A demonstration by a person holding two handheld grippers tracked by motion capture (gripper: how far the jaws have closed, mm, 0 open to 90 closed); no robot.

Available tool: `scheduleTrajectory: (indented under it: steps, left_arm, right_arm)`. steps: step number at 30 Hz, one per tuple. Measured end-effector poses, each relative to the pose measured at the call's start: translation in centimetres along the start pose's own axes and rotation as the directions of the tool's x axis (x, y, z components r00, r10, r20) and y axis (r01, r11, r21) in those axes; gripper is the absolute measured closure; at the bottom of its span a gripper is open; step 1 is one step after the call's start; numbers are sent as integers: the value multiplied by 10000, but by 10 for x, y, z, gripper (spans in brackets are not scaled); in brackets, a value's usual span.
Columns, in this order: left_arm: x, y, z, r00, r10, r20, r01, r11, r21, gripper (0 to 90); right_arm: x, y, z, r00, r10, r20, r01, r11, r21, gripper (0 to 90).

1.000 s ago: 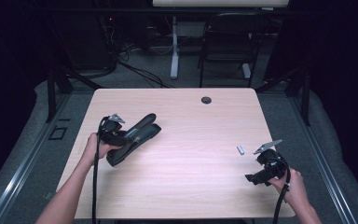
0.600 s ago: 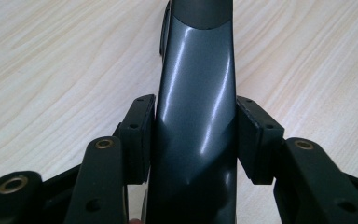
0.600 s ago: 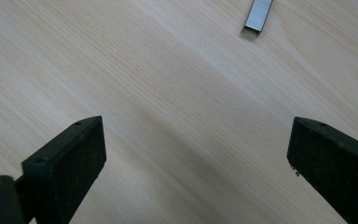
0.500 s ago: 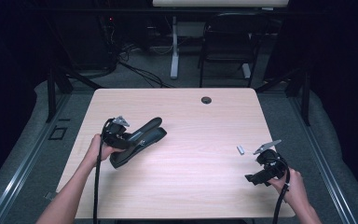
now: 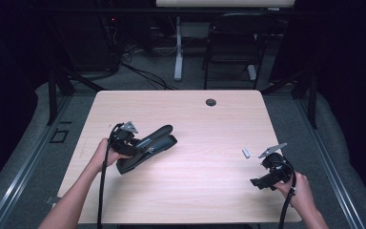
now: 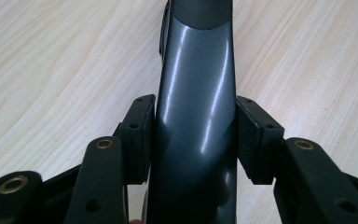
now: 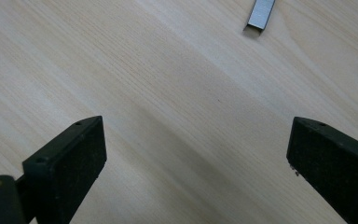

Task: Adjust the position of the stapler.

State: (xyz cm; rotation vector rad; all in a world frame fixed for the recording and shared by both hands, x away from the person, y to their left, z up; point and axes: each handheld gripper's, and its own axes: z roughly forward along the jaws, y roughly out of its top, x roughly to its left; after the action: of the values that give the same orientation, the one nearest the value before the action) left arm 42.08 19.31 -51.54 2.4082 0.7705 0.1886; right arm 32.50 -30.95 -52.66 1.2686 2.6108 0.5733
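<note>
Left hand-held gripper clamps stapler | right hand-held gripper gapes, empty | next, likely: fetch staple strip off surface

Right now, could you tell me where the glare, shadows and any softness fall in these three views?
In the left gripper view, bright streaks of glare run down the glossy stapler, with the near jaws slightly soft. In the right gripper view, the table is evenly lit, and the staple strip casts a small shadow. In the high view, the tabletop is bright while the surroundings are very dark.
</note>
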Motion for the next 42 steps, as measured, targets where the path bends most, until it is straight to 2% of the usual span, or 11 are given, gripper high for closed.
scheduleTrajectory:
  steps: [9,10,15,17,18,19,32,37,42]
  left_arm:
    - [-12,5,5,9981,527,333,-528,9986,8,526]
    - [-16,7,6,9970,702,318,-704,9975,60,526]
    - [-21,9,8,9948,908,462,-910,9958,29,526]
    - [-24,11,9,9925,1093,554,-1096,9940,30,526]
    - [-24,11,9,9925,1093,554,-1096,9940,30,526]
    - [-25,12,10,9916,1148,603,-1151,9933,17,526]
    - [-33,15,13,9845,1524,872,-1522,9883,-81,526]
    - [-36,16,15,9782,1774,1083,-1762,9841,-210,526]
    - [-41,19,18,9684,2093,1358,-2067,9778,-331,526]
  right_arm:
    - [1,0,2,10000,43,-56,-44,10000,-32,43]
    - [1,0,2,10000,33,-61,-33,10000,-22,43]
    - [1,0,2,10000,43,-1,-43,10000,-34,43]
    - [2,-1,5,9999,162,-53,-163,9995,-258,44]
    - [2,-1,5,9999,162,-53,-163,9995,-258,44]
    - [1,1,2,10000,-8,-40,8,10000,66,44]
    - [0,0,3,10000,-68,19,68,9999,91,44]
    - [1,0,3,10000,-35,14,35,10000,45,45]
    - [1,0,3,10000,-64,42,64,10000,64,45]
